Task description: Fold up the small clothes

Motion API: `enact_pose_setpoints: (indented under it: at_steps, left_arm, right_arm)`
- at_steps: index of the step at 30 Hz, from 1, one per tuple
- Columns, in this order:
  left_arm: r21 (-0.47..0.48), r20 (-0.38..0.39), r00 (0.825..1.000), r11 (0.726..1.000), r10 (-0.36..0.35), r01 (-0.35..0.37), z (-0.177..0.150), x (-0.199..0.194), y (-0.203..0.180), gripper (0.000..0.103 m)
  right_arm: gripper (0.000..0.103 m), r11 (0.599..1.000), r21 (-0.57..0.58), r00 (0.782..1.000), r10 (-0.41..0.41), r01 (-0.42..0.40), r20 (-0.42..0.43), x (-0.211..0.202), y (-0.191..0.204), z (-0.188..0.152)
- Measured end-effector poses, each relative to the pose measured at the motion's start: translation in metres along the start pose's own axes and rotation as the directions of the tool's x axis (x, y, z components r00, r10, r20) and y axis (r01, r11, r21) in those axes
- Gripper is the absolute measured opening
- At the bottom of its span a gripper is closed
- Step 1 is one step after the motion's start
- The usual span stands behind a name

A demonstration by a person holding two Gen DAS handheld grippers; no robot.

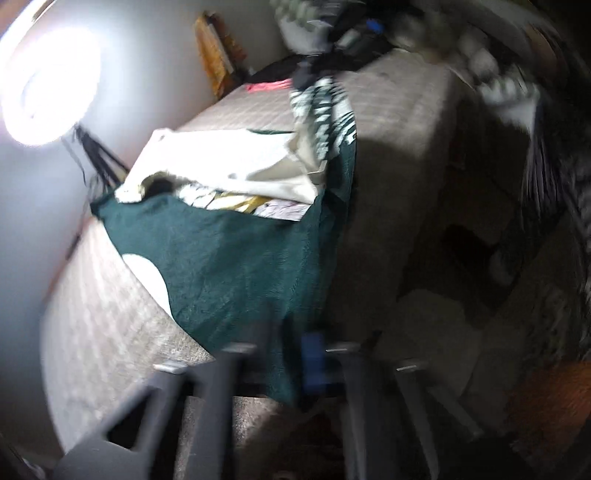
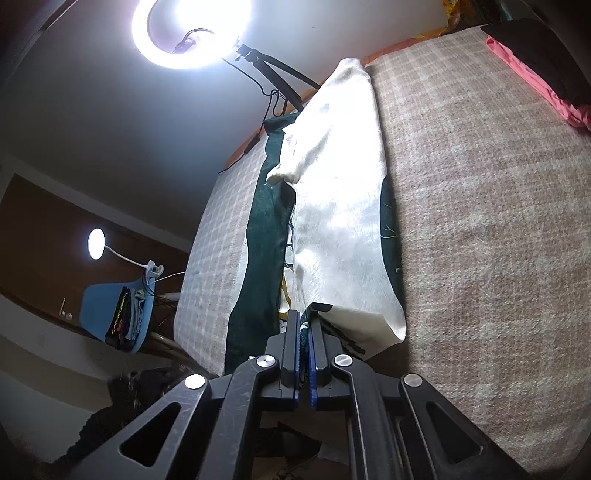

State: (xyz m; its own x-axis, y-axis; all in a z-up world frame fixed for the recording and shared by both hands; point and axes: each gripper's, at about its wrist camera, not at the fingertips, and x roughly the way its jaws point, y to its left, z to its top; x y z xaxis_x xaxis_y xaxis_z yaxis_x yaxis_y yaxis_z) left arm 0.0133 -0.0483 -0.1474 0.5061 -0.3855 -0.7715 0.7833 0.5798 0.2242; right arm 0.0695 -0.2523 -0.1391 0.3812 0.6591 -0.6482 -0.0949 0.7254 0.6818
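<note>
A dark green garment (image 1: pixel 236 258) with white print lies across the beige checked bed (image 1: pixel 388 122), one edge hanging over the bed's side. A cream-white cloth (image 1: pixel 229 162) lies folded on top of it. The left wrist view is blurred; my left gripper (image 1: pixel 291 369) sits at the garment's hanging corner with its jaws apart, and green cloth lies between them. In the right wrist view the green garment (image 2: pixel 258 240) and the cream cloth (image 2: pixel 340 206) run away from me. My right gripper (image 2: pixel 303 325) is shut on the garment's edge.
A ring light (image 2: pixel 192 29) on a tripod stands beside the bed. A pink garment (image 2: pixel 535 85) and dark clothes lie at the bed's far end. A blue chair (image 2: pixel 118 314) holds folded clothes, with a desk lamp (image 2: pixel 96 242) behind. Clutter covers the floor (image 1: pixel 480 277).
</note>
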Motion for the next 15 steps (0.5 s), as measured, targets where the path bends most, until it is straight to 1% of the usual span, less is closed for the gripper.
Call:
enact_pose_setpoints:
  at_steps: [2, 3, 9, 12, 13, 15]
  left_arm:
    - [-0.056, 0.024, 0.999, 0.998, -0.022, 0.024, 0.003, -0.002, 0.018, 0.001]
    - [-0.062, 0.033, 0.999, 0.998, -0.021, 0.023, 0.006, -0.003, 0.023, 0.001]
    - [-0.085, 0.106, 0.993, 0.996, 0.043, -0.034, 0.029, -0.014, 0.065, 0.001]
    - [-0.091, 0.122, 0.990, 0.994, 0.073, -0.062, 0.040, -0.012, 0.083, 0.001]
    - [-0.097, 0.127, 0.989, 0.993, 0.081, -0.069, 0.047, -0.007, 0.095, 0.001]
    - [-0.103, 0.125, 0.988, 0.992, 0.092, -0.080, 0.053, -0.003, 0.108, 0.001]
  right_arm:
    - [0.002, 1.000, 0.000, 1.000, -0.002, 0.002, 0.004, -0.001, 0.000, 0.000]
    - [0.002, 1.000, 0.000, 1.000, -0.002, 0.002, 0.005, -0.002, 0.000, 0.001]
    - [0.002, 1.000, -0.004, 1.000, -0.010, 0.010, 0.015, 0.000, 0.003, 0.015]
    - [0.002, 1.000, -0.012, 1.000, -0.016, 0.016, 0.024, 0.003, 0.007, 0.030]
    - [0.002, 1.000, -0.014, 1.000, -0.016, 0.017, 0.026, 0.004, 0.008, 0.035]
    - [0.002, 1.000, -0.019, 0.999, -0.024, 0.025, 0.031, 0.009, 0.010, 0.049]
